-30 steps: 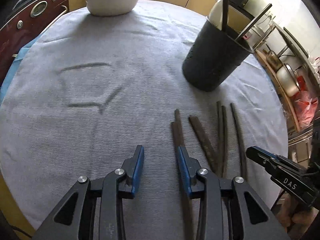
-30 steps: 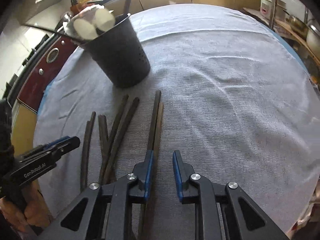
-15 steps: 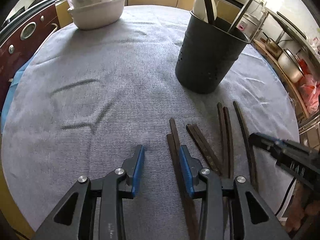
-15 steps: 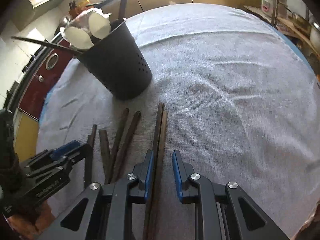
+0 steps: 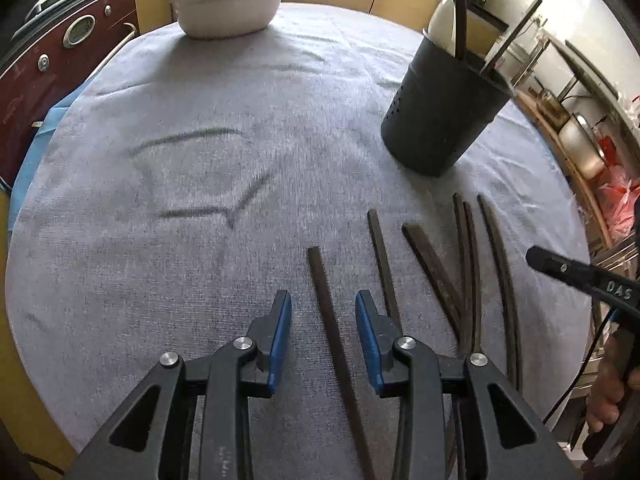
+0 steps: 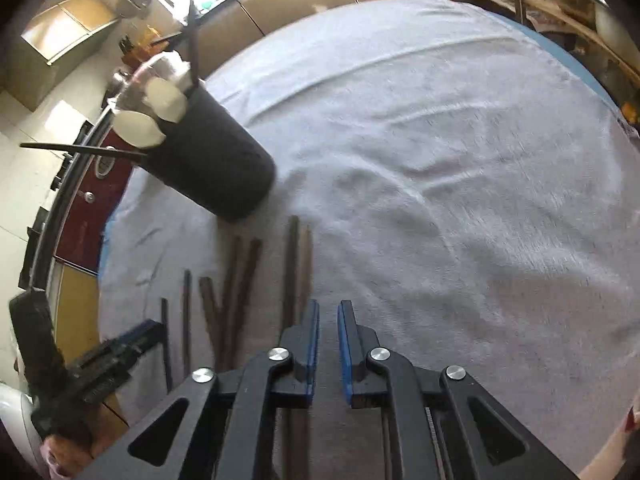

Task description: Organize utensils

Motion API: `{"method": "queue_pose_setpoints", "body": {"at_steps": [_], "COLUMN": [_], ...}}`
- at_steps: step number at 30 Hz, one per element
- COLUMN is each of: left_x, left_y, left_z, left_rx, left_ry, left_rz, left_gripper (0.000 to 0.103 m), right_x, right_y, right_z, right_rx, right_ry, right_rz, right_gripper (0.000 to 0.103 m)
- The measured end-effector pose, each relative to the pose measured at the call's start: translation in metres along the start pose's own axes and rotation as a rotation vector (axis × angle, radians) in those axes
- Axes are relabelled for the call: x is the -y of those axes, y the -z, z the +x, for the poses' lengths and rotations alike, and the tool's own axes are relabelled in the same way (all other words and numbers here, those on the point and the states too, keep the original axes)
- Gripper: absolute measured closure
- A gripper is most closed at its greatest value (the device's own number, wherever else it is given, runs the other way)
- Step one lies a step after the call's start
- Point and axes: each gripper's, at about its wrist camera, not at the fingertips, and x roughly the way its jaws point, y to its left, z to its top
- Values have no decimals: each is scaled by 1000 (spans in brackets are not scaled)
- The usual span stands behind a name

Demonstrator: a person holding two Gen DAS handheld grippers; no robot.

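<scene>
One chopstick [image 5: 332,320] now lies apart on grey cloth [image 5: 180,240], between the spread left gripper [image 5: 323,320].

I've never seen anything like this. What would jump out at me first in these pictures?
Probably the row of dark chopsticks lying loose on the grey cloth, one running between the blue-padded left tongs without touching the pads. Behind them stands a black utensil holder with white spoons and sticks poking out, and a white bowl sits at the far edge.
</scene>
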Motion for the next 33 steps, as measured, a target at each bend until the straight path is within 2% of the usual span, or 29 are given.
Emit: {"method": "queue_pose_setpoints", "body": {"at_steps": [5,7,8,9,13,15,18,24,26,30,33], "left_x": [4,5,4,3,-2,-2,-6,-6,-1,4,2], "left_y": [-1,-2,-2,-3,-5,-3,-1,-2,-5,-7,-9], "left_z": [2,4,4,5,5,5,3,3,6,8,10], "left_rx": [10,20,26,29,32,45,50,40,37,35,49], "left_ry": [-1,-6,-21,-25,0,4,10,-12,-29,-50,-40], "left_rz": [5,13,21,21,1,4,-5,11,27,40,43], "left_gripper": [68,78,89,94,95,95,95,95,93,92,95], "right_x": [-4,-5,-7,-8,-19,-29,-31,-8,-14,-44,-55], "right_y": [1,-1,-2,-3,-8,-8,-10,-12,-12,-12,-13], "right_z": [3,15,16,19,39,41,41,31,33,40,42], "right_rx": [-23,-23,-20,-19,-52,-39,-31,-47,-55,-64,-50], "right_ry": [4,-5,-2,6,40,85,130,66,93,213,240], "right_rz": [-22,-12,-14,-21,-56,-105,-111,-31,-59,-190,-264], "right_gripper": [86,86,86,86,87,87,96,95,95,93,96]}}
